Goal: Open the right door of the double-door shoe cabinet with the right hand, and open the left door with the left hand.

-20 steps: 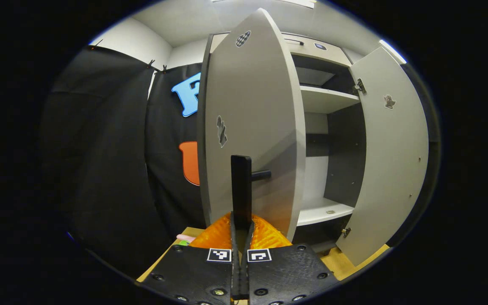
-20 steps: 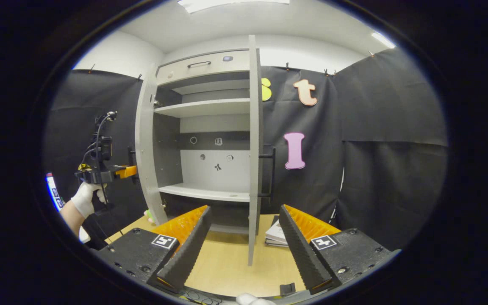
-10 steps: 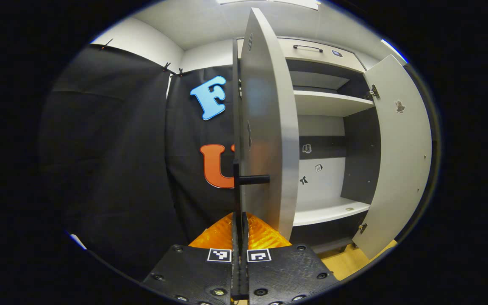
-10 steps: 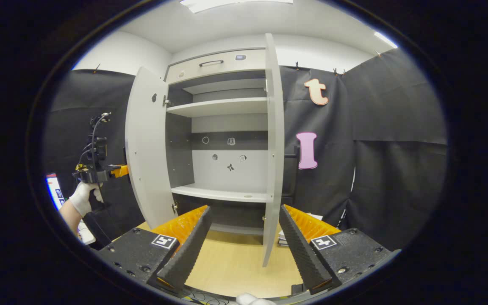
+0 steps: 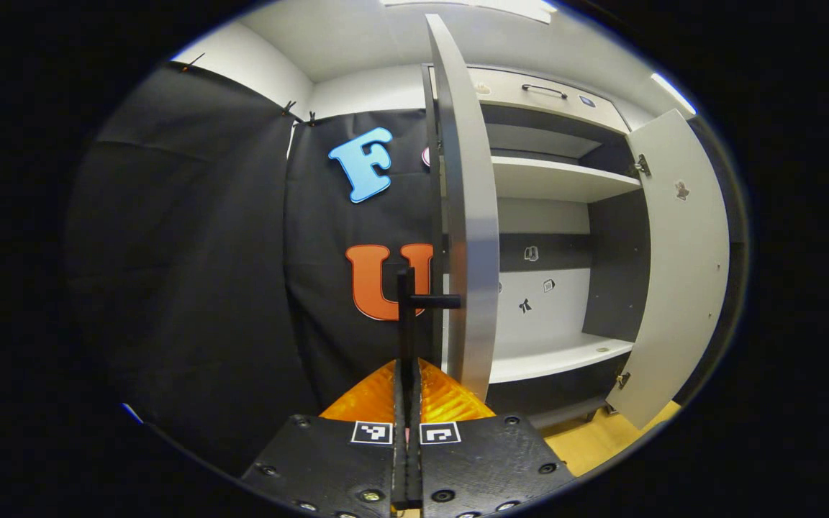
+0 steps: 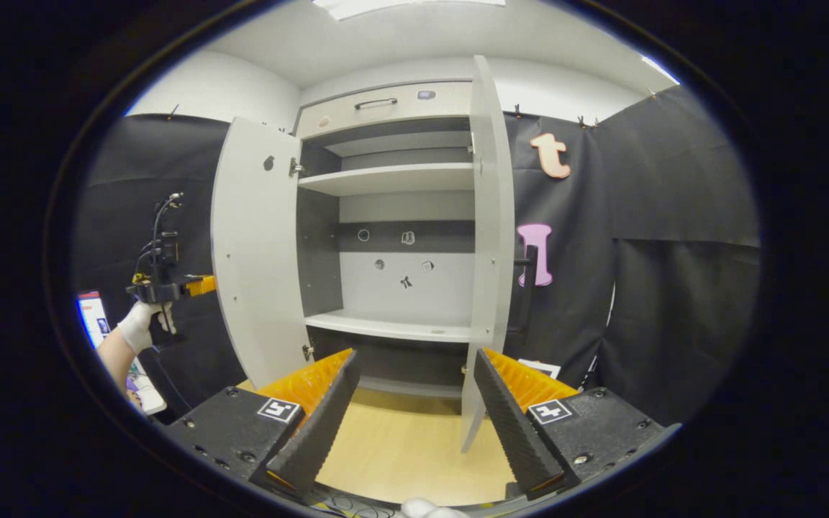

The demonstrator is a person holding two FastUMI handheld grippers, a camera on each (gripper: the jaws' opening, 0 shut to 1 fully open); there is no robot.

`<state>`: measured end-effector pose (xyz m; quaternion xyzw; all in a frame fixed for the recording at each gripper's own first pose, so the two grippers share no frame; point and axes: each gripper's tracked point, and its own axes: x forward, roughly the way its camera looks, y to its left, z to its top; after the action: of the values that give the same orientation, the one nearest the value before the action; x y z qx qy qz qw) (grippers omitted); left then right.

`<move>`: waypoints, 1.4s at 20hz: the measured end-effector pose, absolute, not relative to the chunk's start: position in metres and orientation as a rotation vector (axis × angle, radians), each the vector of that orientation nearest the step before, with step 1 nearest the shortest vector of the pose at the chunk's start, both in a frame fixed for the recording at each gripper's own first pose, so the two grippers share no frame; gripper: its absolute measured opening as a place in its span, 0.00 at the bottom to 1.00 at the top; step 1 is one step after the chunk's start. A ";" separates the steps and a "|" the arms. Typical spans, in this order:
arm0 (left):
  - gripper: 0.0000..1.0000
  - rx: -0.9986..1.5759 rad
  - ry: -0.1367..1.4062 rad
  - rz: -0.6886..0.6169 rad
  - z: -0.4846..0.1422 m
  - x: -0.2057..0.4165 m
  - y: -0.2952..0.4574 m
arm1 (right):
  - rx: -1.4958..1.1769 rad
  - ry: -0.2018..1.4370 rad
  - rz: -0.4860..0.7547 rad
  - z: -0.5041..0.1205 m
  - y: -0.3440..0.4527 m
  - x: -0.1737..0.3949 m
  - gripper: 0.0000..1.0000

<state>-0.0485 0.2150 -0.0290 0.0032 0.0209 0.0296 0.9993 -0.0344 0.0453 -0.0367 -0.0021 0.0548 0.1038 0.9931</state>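
The grey shoe cabinet [image 6: 393, 216] stands with both doors swung out. In the left gripper view the left door [image 5: 470, 216] shows nearly edge-on, and my left gripper [image 5: 406, 370] is shut on its black bar handle [image 5: 406, 309]. The right door [image 5: 681, 266] hangs wide open at the right. In the right gripper view my right gripper [image 6: 415, 357] is open and empty, a short way in front of the cabinet. The right door [image 6: 491, 244] and its handle [image 6: 527, 288] are just beyond its right finger. The left door [image 6: 256, 252] is open too. Behind it, a gloved hand [image 6: 134, 332] holds the left gripper [image 6: 170, 288].
Inside the cabinet are an upper shelf [image 6: 386, 180] and a lower shelf [image 6: 386, 327], with a drawer [image 6: 386, 108] on top. The cabinet stands on a light wooden surface [image 6: 400, 446]. Some papers [image 6: 540, 367] lie at the foot of the right door.
My left gripper has pulled the left door further out, from angled to nearly edge-on. In the right gripper view the cabinet has slid rightward, and the right door now shows more of its inner face.
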 end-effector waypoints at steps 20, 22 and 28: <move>0.98 -0.054 0.122 0.170 -0.066 -0.121 0.235 | -0.008 0.101 0.222 -0.034 0.057 -0.027 1.00; 0.98 -0.045 0.103 0.157 -0.053 -0.132 0.221 | -0.003 0.098 0.219 -0.033 0.056 -0.027 1.00; 0.97 -0.029 0.061 0.066 -0.007 -0.154 0.156 | -0.003 0.079 0.195 -0.022 0.049 -0.025 1.00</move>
<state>-0.1544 0.1563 -0.0071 -0.0144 0.0306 0.0329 0.9989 -0.0247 0.0494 -0.0220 -0.0016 0.0394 0.0973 0.9945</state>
